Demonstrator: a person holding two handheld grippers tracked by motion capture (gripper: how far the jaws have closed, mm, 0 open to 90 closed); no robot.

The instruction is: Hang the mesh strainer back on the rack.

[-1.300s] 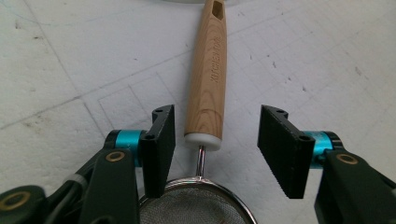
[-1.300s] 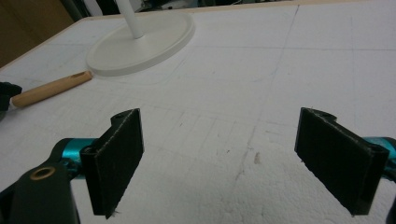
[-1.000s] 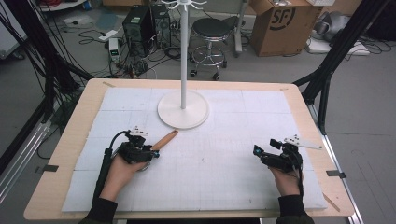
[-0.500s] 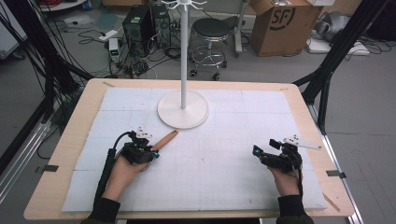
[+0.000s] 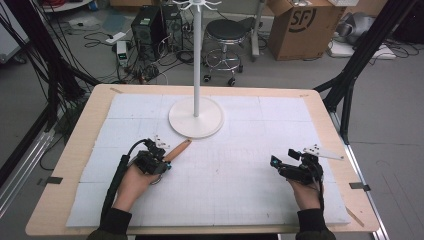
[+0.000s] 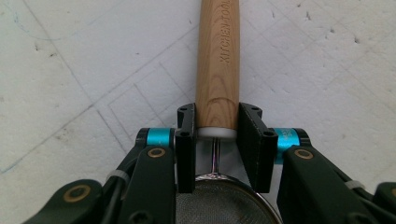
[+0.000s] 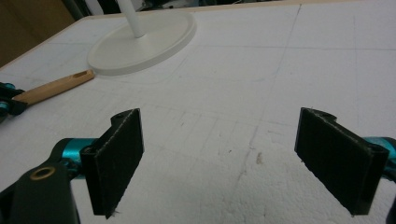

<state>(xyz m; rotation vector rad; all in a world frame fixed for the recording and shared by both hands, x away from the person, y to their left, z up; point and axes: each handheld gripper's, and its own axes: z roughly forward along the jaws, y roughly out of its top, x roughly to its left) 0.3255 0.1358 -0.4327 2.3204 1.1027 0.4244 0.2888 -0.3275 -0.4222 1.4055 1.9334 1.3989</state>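
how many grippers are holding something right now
1. The left gripper is shut on the strainer's wooden handle, at the table's left; the right gripper is open over the white mat.

my table (image 5: 75,150) is a light wooden top with rounded corners, almost wholly covered by a white foam mat (image 5: 240,165) scored with a faint grid. on the mat, at the far middle, stands the round white base (image 5: 195,117) of a pole stand. nearer my left side a sieve (image 5: 176,150) with a wooden handle lies on the mat, its handle pointing toward that base, just short of it. bits of tape (image 5: 357,216) stick to the table's bare edges.
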